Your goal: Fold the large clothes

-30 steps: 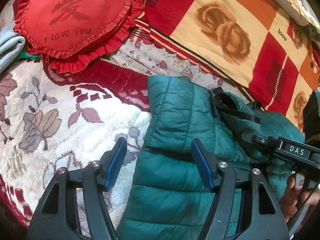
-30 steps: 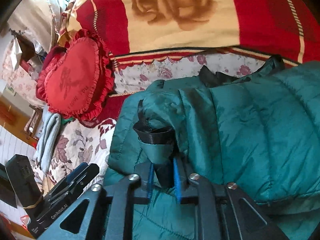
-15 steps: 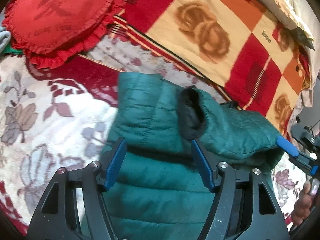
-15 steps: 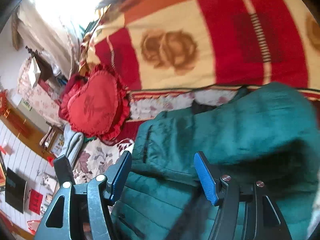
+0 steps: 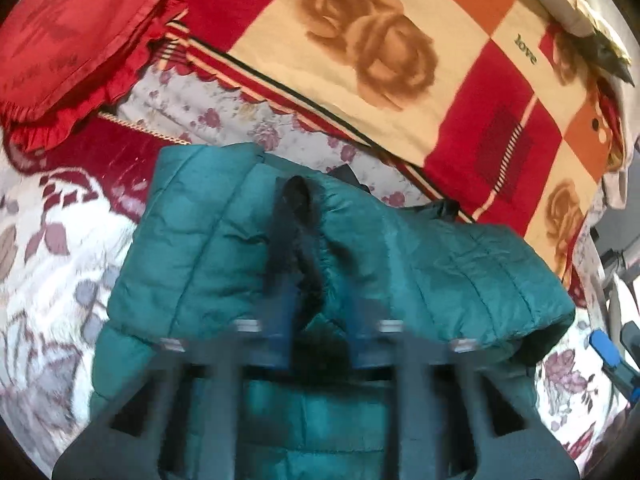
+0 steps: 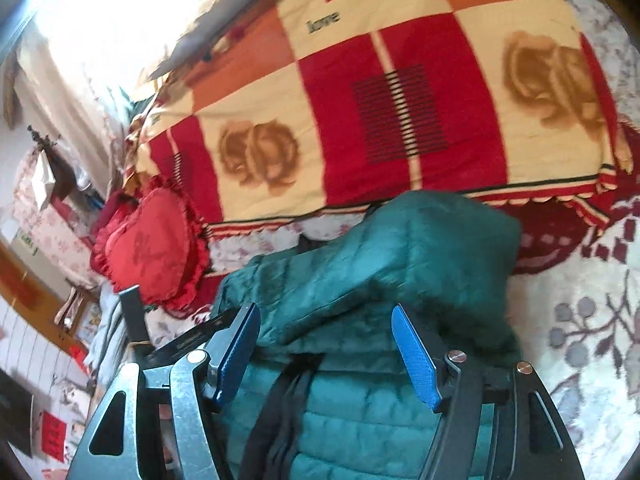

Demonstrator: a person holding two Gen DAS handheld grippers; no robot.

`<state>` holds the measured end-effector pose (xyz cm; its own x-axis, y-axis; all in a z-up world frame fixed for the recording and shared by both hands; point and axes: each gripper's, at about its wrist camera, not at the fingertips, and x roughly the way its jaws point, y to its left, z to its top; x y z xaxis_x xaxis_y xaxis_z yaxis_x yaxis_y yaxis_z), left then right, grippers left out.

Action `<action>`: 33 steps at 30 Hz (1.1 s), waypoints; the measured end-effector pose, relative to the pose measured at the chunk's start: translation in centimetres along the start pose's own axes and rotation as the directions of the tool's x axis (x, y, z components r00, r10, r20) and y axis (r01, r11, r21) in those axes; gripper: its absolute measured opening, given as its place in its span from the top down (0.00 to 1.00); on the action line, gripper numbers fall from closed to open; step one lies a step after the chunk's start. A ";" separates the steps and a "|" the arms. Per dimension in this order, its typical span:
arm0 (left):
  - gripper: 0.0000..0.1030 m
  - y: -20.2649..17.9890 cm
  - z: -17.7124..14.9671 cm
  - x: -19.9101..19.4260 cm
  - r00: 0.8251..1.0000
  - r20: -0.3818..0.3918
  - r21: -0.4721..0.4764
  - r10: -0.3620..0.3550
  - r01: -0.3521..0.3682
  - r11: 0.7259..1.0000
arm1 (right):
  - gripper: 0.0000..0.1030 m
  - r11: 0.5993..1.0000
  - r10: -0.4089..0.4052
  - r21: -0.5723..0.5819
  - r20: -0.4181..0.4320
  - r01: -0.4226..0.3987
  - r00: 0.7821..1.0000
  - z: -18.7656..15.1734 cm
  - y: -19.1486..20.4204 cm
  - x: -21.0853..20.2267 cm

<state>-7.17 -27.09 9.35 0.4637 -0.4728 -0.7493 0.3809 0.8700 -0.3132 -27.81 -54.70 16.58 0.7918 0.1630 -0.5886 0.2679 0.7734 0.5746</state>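
The teal quilted puffer jacket (image 5: 400,264) lies folded on the floral bed (image 5: 48,248), near a red checked blanket (image 5: 360,52). The blurred left claw (image 5: 318,340) pinches its black-lined cuff (image 5: 294,236); the right claw (image 6: 326,344) hangs spread above it.

A bed (image 6: 580,312) fills both views, spread with a white floral blanket (image 5: 52,280) and, toward its far edge, a red, cream and orange checked quilt (image 6: 360,80) with brown roses. A red heart-shaped frilled cushion (image 6: 152,248) lies at the bed's far left corner. Bright window light (image 6: 120,20) washes out the upper left of the right wrist view.
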 end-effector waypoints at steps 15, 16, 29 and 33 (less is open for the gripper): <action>0.92 6.7 0.2 -1.8 0.996 0.041 -0.006 0.081 -0.081 0.997 | 0.41 0.986 -0.146 -0.105 -0.153 0.131 0.977 -0.6 2.3 11.8; 0.92 6.7 0.0 -1.5 0.996 0.040 -0.005 0.084 -0.084 0.996 | 0.41 0.983 -0.162 -0.120 -0.174 0.143 0.971 -1.3 2.4 12.9; 0.71 6.2 -0.1 -2.2 0.985 0.013 0.030 0.175 -0.175 0.984 | 0.41 0.969 -0.207 -0.160 -0.113 0.188 0.972 -2.6 2.9 11.4; 0.54 5.7 0.3 -4.6 0.981 0.067 0.015 0.182 -0.184 0.983 | 0.41 0.949 -0.253 -0.206 -0.040 0.240 0.967 -2.0 3.0 8.2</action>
<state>-6.88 -19.98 11.19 0.5781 -0.3144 -0.7529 0.3010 0.9399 -0.1614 -21.54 -49.80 12.37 0.6754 -0.0132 -0.7373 0.3306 0.8991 0.2868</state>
